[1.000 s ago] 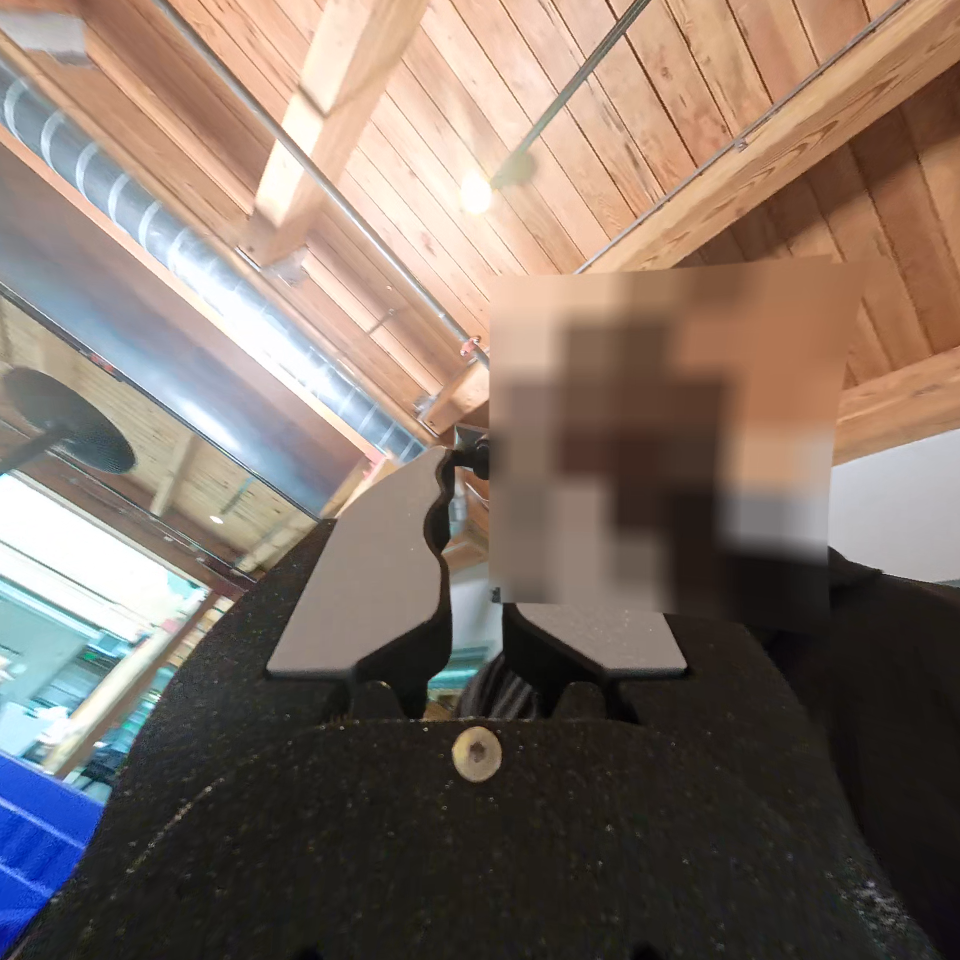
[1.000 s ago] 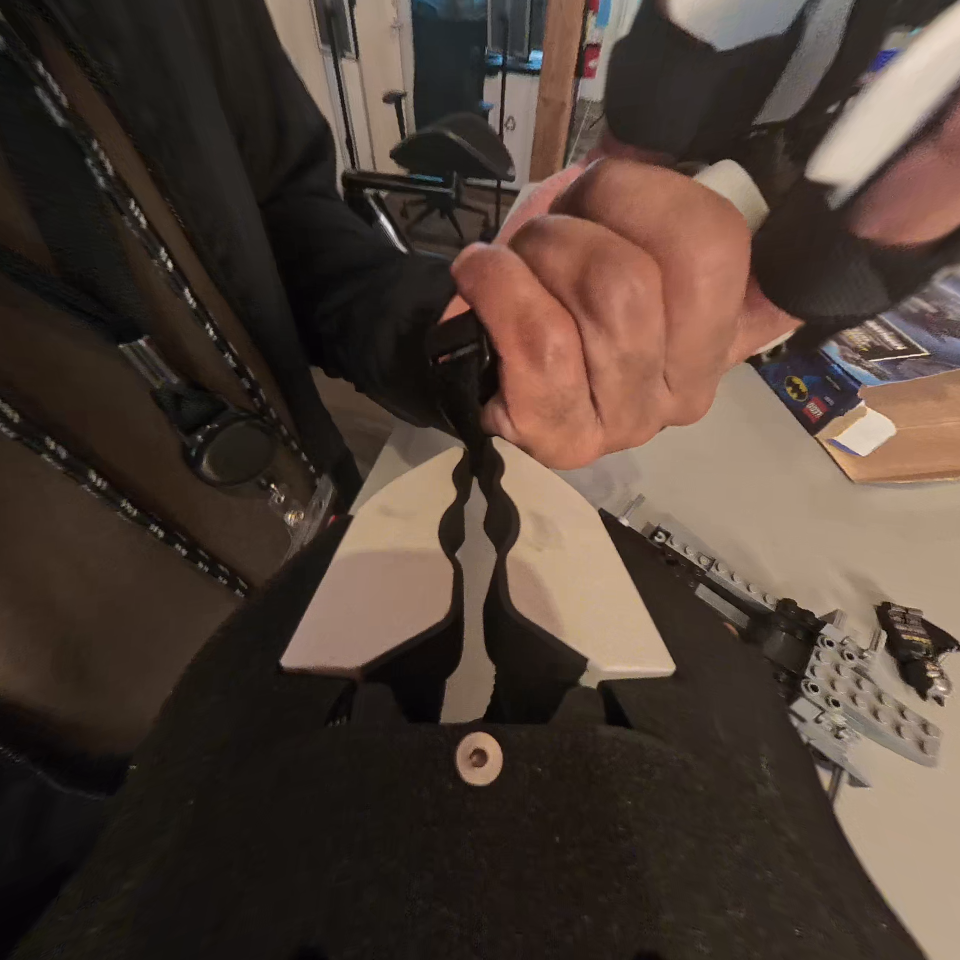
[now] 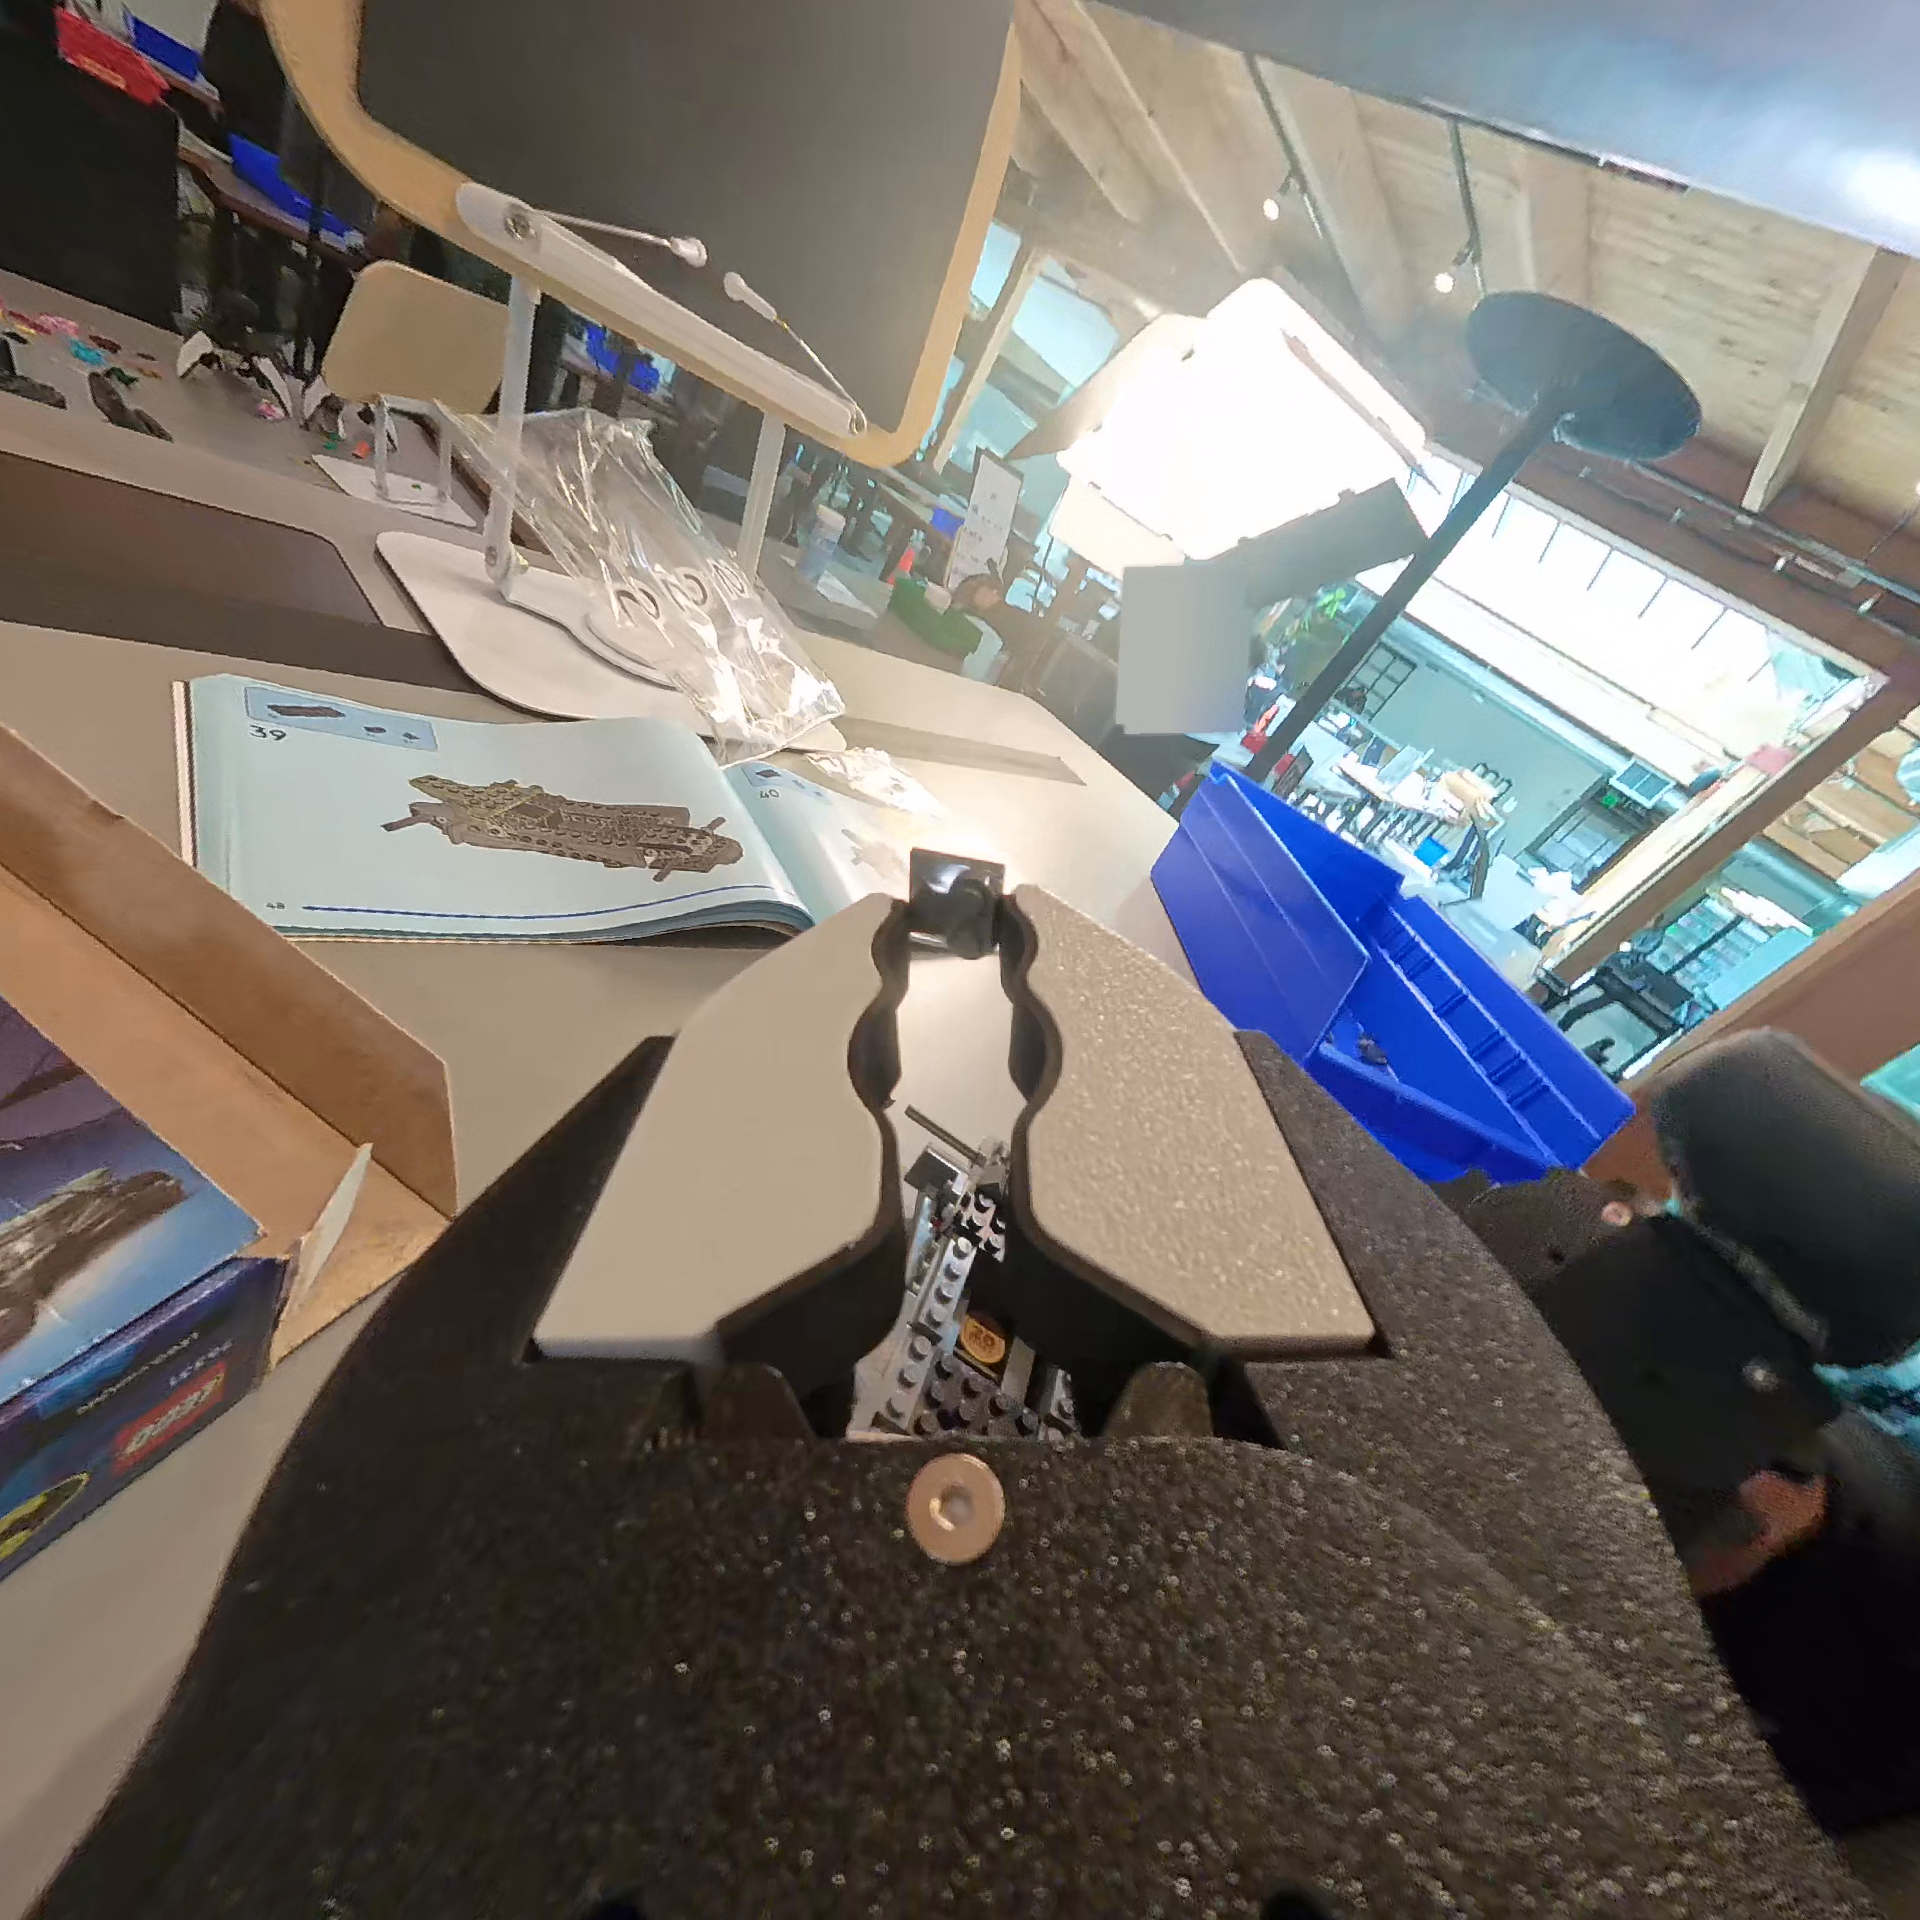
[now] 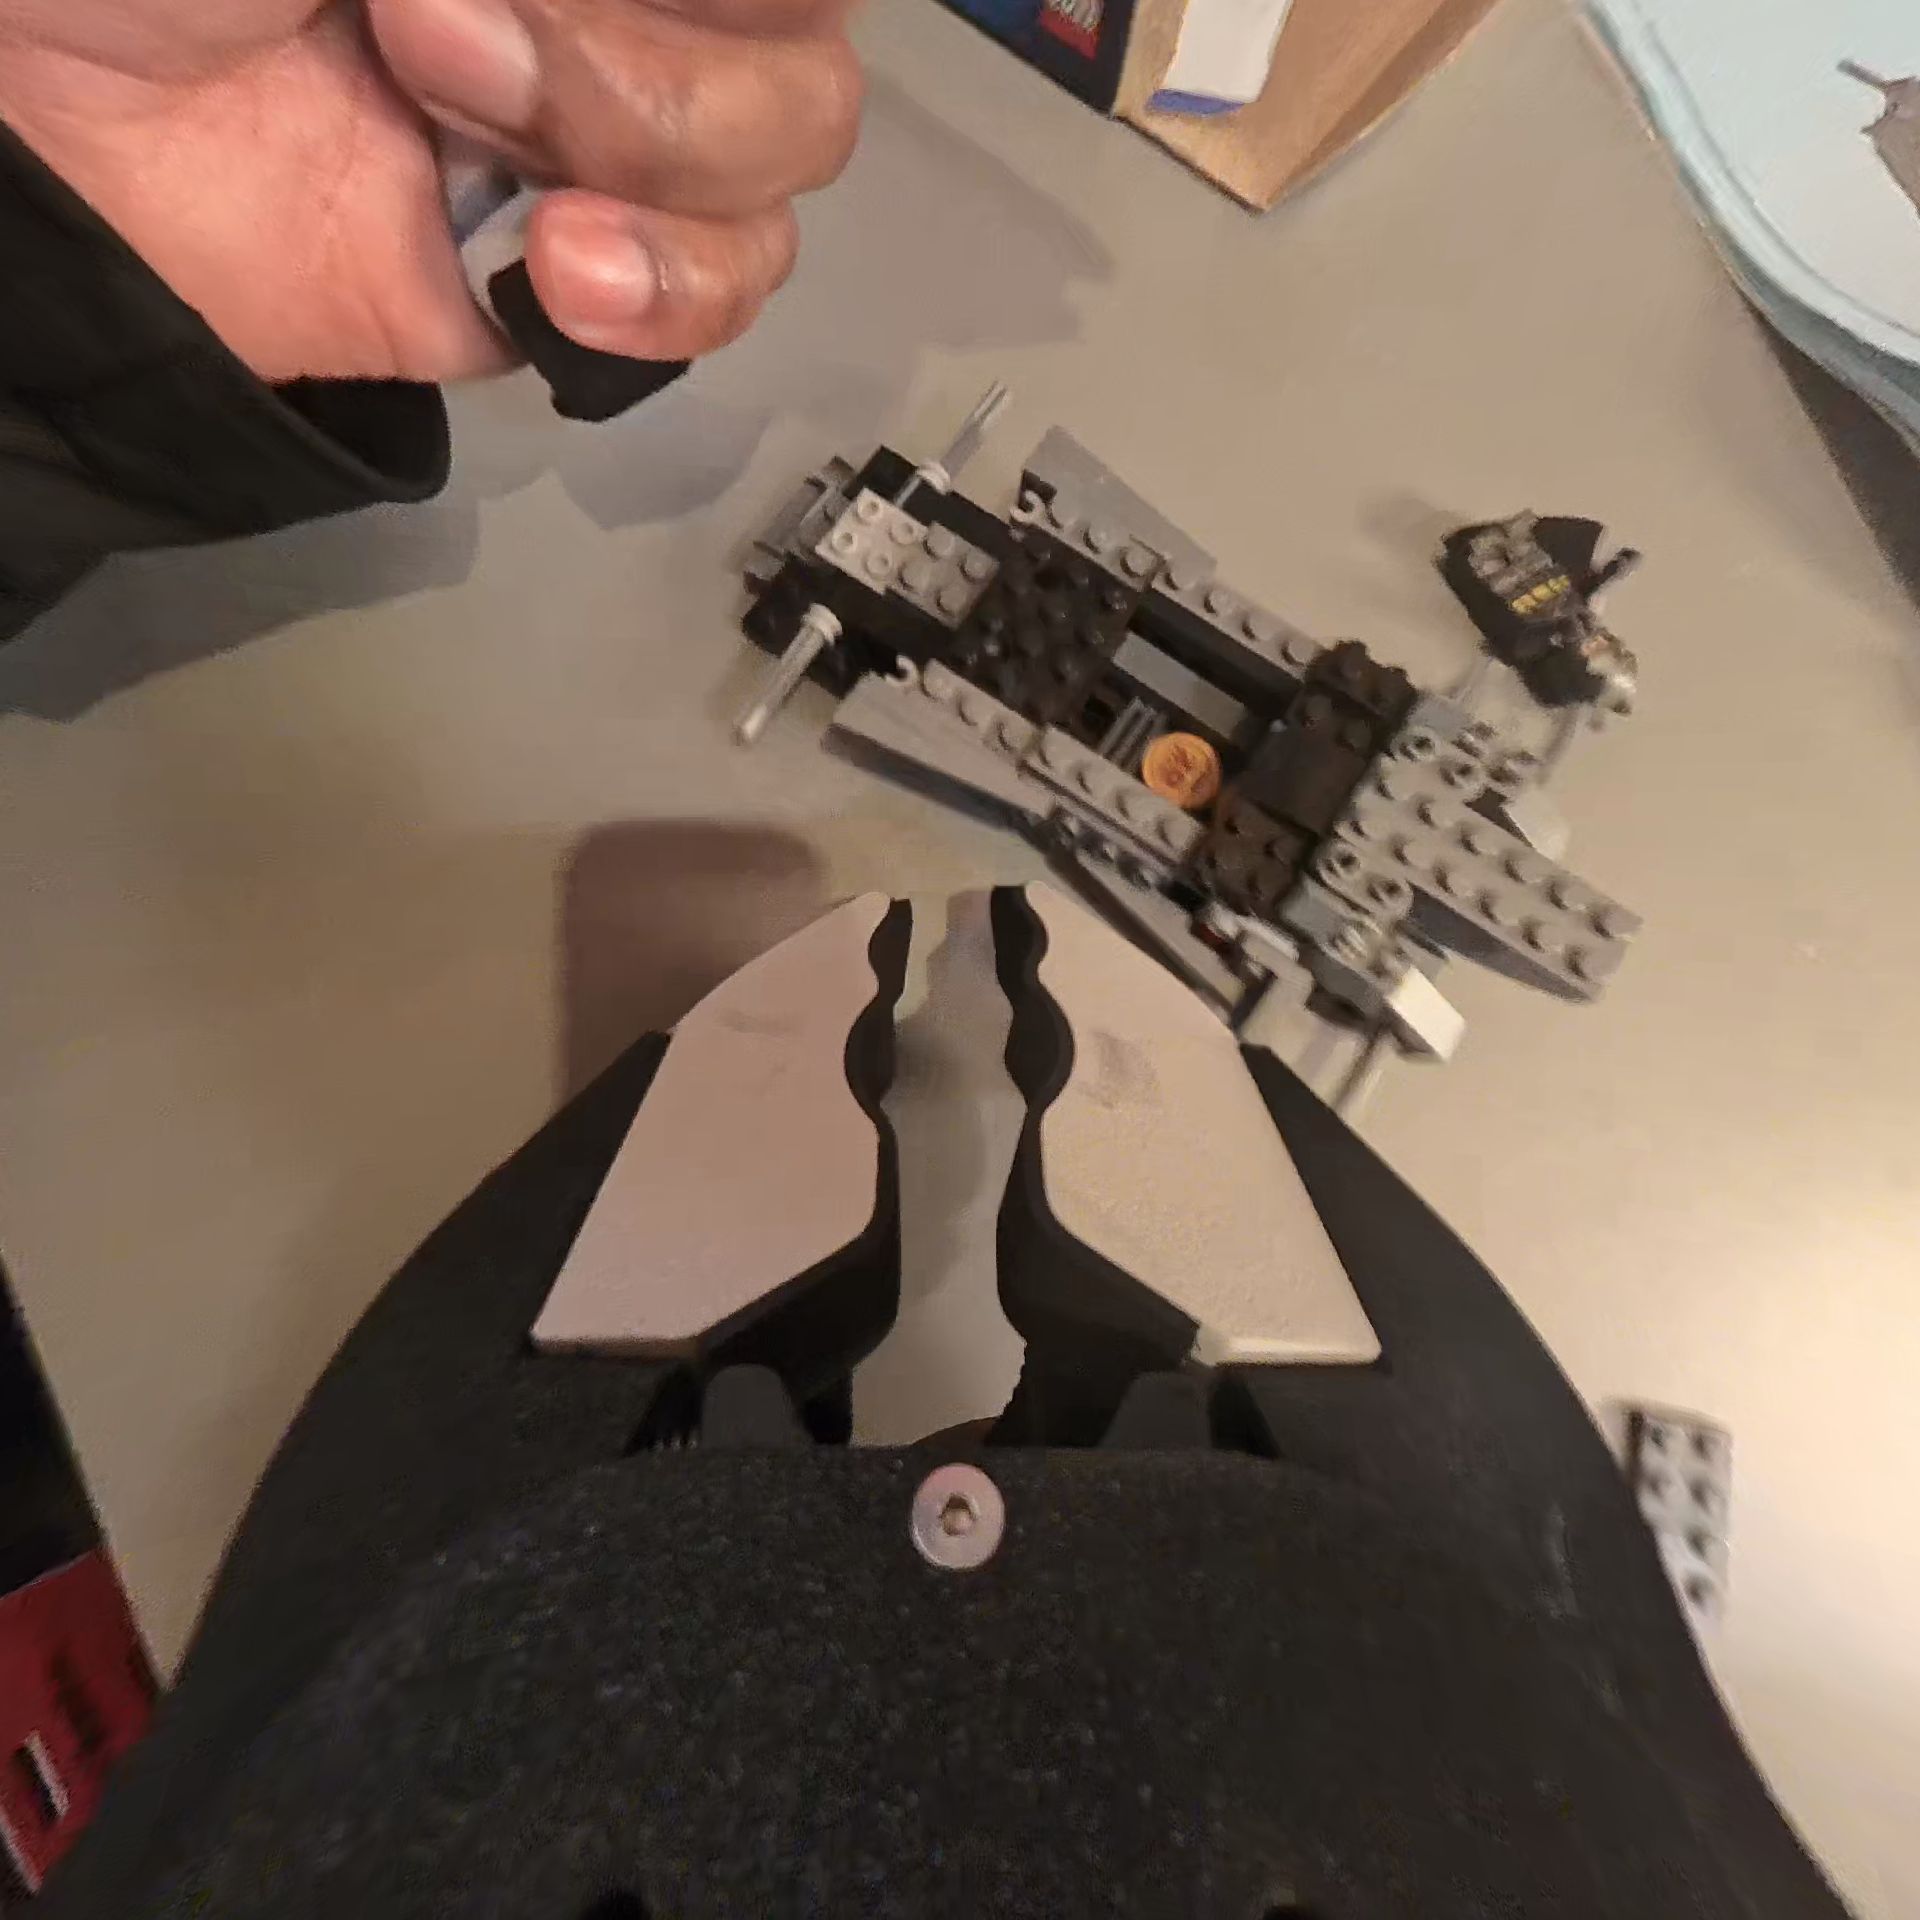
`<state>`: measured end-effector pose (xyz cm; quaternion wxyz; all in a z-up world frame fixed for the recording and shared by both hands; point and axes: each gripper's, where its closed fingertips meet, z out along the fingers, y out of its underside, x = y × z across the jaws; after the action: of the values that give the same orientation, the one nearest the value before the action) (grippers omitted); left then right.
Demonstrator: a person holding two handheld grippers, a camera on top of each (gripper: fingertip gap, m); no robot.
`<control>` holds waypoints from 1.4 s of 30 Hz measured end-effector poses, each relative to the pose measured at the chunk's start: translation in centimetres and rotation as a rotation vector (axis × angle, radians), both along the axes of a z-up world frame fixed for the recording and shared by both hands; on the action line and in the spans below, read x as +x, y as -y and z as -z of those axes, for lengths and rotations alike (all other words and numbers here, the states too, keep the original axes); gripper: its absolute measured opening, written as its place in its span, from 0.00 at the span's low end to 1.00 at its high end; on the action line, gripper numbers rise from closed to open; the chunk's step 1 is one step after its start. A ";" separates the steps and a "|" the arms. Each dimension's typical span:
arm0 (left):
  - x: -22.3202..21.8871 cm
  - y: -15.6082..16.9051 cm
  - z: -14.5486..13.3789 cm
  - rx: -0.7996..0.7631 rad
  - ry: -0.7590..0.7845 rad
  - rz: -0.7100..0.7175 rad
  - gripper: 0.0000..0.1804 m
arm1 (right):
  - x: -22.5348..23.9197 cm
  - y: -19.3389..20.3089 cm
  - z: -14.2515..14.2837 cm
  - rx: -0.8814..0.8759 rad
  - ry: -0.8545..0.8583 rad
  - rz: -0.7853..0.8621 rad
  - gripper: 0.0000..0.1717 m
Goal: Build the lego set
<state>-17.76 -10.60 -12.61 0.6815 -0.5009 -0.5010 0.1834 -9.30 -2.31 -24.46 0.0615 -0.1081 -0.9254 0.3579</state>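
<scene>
Left hand-held gripper [image 3: 948,914]: narrowly parted, its two fingertips closed on a small black brick piece [image 3: 951,891], which is pinched at the very tips and held above the worktop [image 3: 623,1039].
Right hand-held gripper [image 4: 948,914]: slightly apart, with only bare worktop [image 4: 312,987] seen between the fingertips; nothing is gripped.
Beneath the left hand-held gripper: part of a grey and black brick model [image 3: 956,1340] is glimpsed through the gap behind the fingers.
Just beyond the right hand-held gripper: the same brick model [image 4: 1174,727] lies flat on the worktop, up and to the right of the tips, with a small orange round piece [image 4: 1181,769] set in its middle. Whether the right fingertip touches it cannot be told.
Near the model: a small black sub-assembly [image 4: 1538,613] lies to its right, apart from it; a grey studded plate [image 4: 1683,1496] lies at the right edge.
Hand: a person's hand [image 4: 436,177] is seen at upper left of the right wrist view, closed around a dark object.
Farther out, left wrist view: an open instruction booklet [image 3: 468,821], a clear plastic bag [image 3: 665,582], a blue bin [image 3: 1382,997] and a cardboard box [image 3: 156,1195] rest on the worktop.
</scene>
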 end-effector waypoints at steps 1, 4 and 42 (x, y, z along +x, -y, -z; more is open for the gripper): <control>0.2 -0.3 -0.1 -0.022 0.006 0.012 0.09 | -0.2 -1.2 -0.7 -0.023 -0.006 0.020 0.10; 1.3 -1.4 -0.1 -0.107 0.031 0.050 0.09 | -2.8 -6.9 -2.6 -0.080 -0.050 0.168 0.10; 1.6 -19.1 6.7 -0.591 0.461 0.546 0.09 | -7.2 -12.3 -2.3 -0.161 0.008 0.356 0.09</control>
<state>-16.15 8.48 -19.28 0.4039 -0.8149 -0.4154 0.0161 -16.49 9.96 -22.12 0.1111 -0.2759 -0.8604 0.4138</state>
